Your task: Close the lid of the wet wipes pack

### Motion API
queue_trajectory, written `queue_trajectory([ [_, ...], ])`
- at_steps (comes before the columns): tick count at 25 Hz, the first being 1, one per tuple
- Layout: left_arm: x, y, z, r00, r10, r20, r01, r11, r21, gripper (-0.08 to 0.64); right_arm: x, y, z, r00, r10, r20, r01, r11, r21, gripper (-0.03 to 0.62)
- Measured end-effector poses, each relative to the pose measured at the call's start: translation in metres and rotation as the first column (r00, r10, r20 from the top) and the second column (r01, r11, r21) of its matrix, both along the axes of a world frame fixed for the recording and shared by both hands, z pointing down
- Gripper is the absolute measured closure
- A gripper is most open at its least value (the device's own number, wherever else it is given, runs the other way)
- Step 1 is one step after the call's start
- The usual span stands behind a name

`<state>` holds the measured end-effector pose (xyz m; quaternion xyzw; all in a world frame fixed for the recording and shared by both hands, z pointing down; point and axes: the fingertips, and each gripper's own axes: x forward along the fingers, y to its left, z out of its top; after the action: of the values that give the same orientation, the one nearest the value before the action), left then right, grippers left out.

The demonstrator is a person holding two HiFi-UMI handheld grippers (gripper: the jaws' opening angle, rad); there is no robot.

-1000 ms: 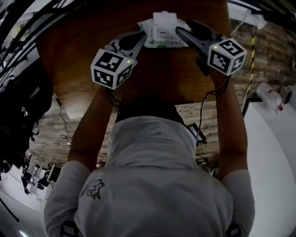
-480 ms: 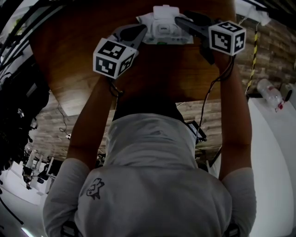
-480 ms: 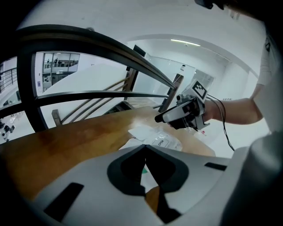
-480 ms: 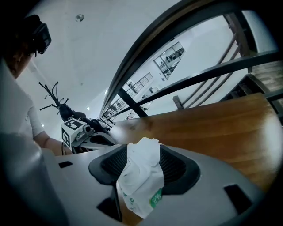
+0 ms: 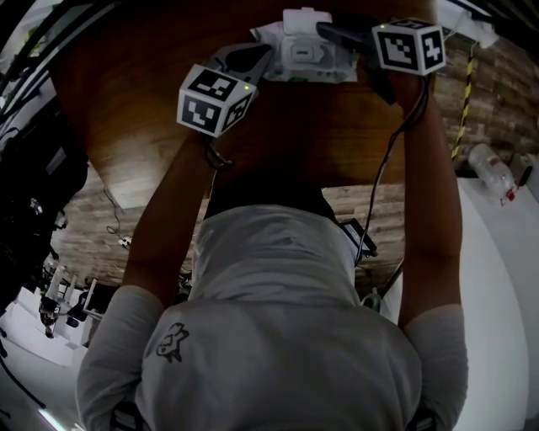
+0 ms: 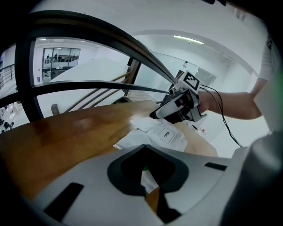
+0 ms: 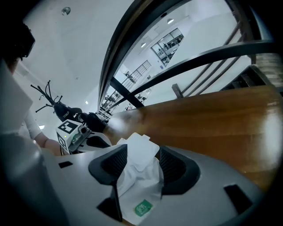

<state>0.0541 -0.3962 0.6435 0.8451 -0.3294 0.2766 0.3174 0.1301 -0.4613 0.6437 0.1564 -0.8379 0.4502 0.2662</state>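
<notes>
The white, soft-sided wet wipes pack (image 5: 295,69) lies flat on the brown wooden desk (image 5: 295,139), and its opening faces up. Its white plastic flap lid (image 5: 305,18) is raised at the pack's far edge, so the pack is not yet shut. The left gripper (image 5: 257,57) comes in low at the pack's left end. In its own view its fingers (image 6: 88,181) are drawn almost together, with a white sliver of the pack's crimped edge showing in the narrow gap between them. They look clenched on that edge to pin the pack in place, though the contact itself is hard to make out. The right gripper (image 5: 328,34) reaches across the pack's far right corner. In its own view the lid (image 7: 142,152) stands upright between its ribbed fingers (image 7: 116,163). These sit apart by the width of the flap and seem to press on it from both sides, with the pack's crumpled wrapper and a small green label below. The step in hand appears to be the grasp itself: one gripper steadying the pack, the other taking the lid. The next move probably calls for the right gripper to swing the lid over and down onto the pack's opening. It would then press the lid flat until it seats, while the left gripper keeps the pack from sliding or lifting. The wrapper is limp, so a hard pull could drag the pack along.
</notes>
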Motion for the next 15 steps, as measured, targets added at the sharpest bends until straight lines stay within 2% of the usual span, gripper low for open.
queue_trajectory([
  [9, 0.004, -0.001, 0.009, 1.000, 0.011, 0.003, -0.011, 1.000, 0.000, 0.546, 0.001, -0.001, 0.011, 0.999, -0.033, -0.019, 0.032, 0.999, -0.025, 0.382],
  [15, 0.004, -0.001, 0.010, 1.000, -0.002, 0.007, 0.002, 1.000, 0.006, 0.546, -0.006, 0.007, 0.014, 0.994, -0.101, -0.028, 0.101, 0.995, -0.022, 0.380],
])
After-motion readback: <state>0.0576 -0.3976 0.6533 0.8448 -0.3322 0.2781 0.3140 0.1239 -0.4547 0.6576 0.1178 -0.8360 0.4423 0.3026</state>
